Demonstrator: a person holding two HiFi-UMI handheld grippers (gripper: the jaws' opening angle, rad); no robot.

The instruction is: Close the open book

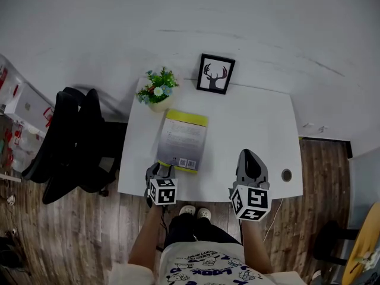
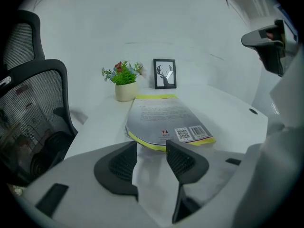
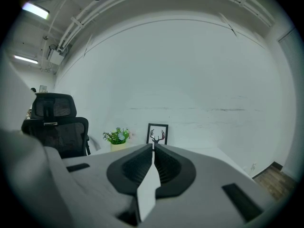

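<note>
The book [image 1: 183, 140] lies flat and closed on the white table [image 1: 255, 123], its grey back cover up, with a yellow edge and a barcode. In the left gripper view the book [image 2: 164, 120] sits just beyond my left gripper [image 2: 151, 144]. The jaws stand open with only bare table between them, just short of the book's near edge. In the head view the left gripper [image 1: 160, 171] is at the book's near left corner. My right gripper [image 1: 248, 158] hovers over the table to the book's right. In its own view the right gripper [image 3: 153, 146] is shut on nothing.
A small potted plant [image 1: 158, 91] and a framed deer picture [image 1: 215, 74] stand at the table's far edge behind the book. A black office chair [image 1: 71, 141] is close to the table's left side. A cable hole [image 1: 287, 174] sits near the front right corner.
</note>
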